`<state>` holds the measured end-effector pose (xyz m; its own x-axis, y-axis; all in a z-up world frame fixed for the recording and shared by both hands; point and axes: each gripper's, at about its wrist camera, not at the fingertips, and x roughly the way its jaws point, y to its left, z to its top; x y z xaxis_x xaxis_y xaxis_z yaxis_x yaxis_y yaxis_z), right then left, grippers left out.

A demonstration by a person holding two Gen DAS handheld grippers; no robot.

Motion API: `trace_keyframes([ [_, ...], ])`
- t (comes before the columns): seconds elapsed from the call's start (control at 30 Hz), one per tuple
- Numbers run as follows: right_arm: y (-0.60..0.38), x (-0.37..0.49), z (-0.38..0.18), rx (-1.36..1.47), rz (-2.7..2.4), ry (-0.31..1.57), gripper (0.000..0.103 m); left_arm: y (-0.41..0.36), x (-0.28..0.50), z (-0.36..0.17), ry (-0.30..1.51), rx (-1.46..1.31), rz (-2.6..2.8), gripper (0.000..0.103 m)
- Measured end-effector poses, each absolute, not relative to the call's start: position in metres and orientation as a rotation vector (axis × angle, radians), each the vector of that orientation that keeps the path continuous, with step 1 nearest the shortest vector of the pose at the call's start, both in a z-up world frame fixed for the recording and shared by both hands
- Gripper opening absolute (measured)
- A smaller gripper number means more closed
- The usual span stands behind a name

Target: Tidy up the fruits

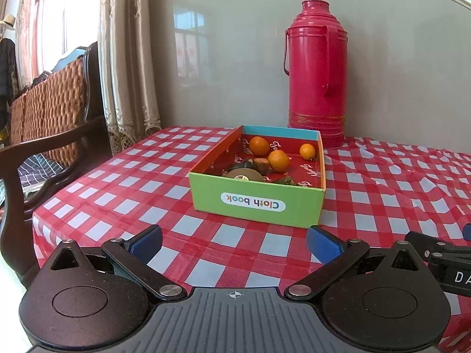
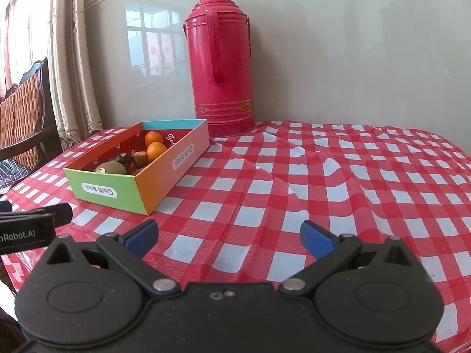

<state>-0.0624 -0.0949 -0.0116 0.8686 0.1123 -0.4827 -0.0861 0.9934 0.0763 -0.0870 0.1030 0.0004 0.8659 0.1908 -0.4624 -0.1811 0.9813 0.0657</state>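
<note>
A colourful "Cloth book" cardboard box [image 1: 256,206] stands on the red-and-white checked tablecloth [image 1: 117,194]. Inside lie three oranges [image 1: 278,161], a brown kiwi [image 1: 245,175] and dark brownish fruits [image 1: 260,163]. The box also shows in the right wrist view [image 2: 160,176], at the left, with two oranges [image 2: 156,150] and the kiwi [image 2: 111,168] visible. My left gripper [image 1: 234,242] is open and empty, just in front of the box. My right gripper [image 2: 228,238] is open and empty over the cloth, to the right of the box.
A tall red thermos [image 1: 316,70] stands behind the box against the grey wall; it also shows in the right wrist view [image 2: 220,61]. A dark wooden chair with a wicker back [image 1: 50,108] stands left of the table, by curtains [image 1: 126,58]. The cloth is wrinkled at the right [image 2: 338,170].
</note>
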Motion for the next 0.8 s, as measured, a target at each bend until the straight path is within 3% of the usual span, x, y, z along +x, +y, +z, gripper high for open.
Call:
trace_keyframes([
  [0.8, -0.0919, -0.0637, -0.0099, 0.039, 0.119, 0.5, 0.097, 0.1005, -0.0897, 0.0043, 0.463, 0.032, 0.181, 0.103],
])
